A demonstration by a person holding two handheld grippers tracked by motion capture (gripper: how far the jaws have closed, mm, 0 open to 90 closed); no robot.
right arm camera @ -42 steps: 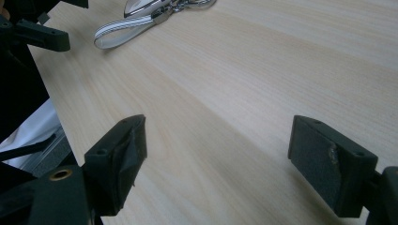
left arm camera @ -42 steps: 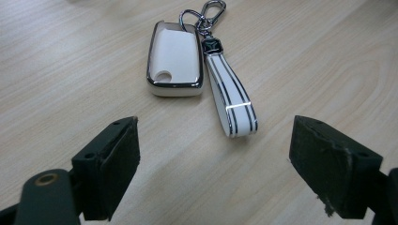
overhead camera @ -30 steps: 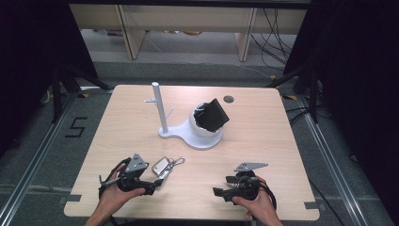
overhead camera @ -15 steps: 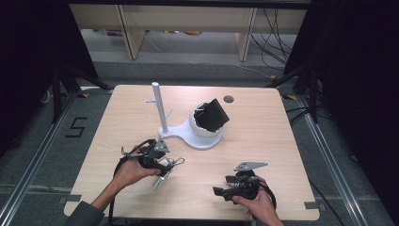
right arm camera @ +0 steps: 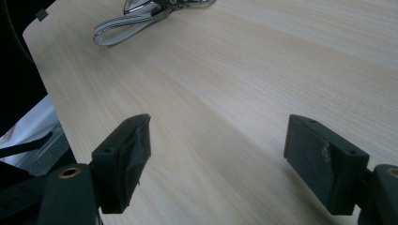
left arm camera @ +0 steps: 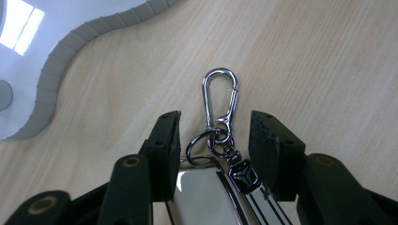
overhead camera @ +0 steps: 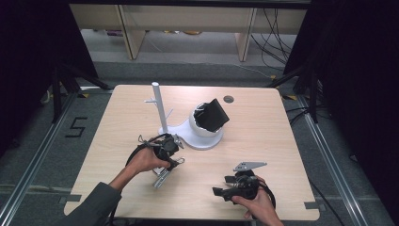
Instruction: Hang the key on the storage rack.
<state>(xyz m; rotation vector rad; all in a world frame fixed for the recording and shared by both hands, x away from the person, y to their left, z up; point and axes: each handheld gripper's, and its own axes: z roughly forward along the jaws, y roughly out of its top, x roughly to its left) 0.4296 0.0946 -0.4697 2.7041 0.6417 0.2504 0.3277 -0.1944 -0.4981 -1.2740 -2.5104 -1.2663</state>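
While the left gripper (left arm camera: 213, 140) is hovering low over the pale wooden table (overhead camera: 263, 136), its own view is giving the detail: a silver metal keychain with a snap hook (left arm camera: 219, 101) is lying between the two black jaws, the hook reaching out past the fingertips, the split ring and a small dark emblem charm (left arm camera: 243, 176) sitting level with the pads. The jaws have just been closing, yet a sliver of wood is showing on each side of the chain, so the pads are standing apart and not yet pressing on it. A striped strap is running back under the gripper toward its body.

From the high view the same left gripper (overhead camera: 168, 149) is covering the ring, and the strap end (overhead camera: 161, 178) is sticking out behind it, toward the person. Just beyond the fingertips a white curved-base stand with an upright post (overhead camera: 188, 136) is sitting close; its ribbed edge is cutting the upper left corner of the left gripper view, leaving little room ahead on that side.

The right gripper (right arm camera: 218, 154) is resting with jaws wide apart, nothing between them, bare wood ahead. The keychain strap (right arm camera: 123, 28) is lying well beyond its left jaw, near the table edge. In the high view this right gripper (overhead camera: 226, 186) is sitting close to the near edge.
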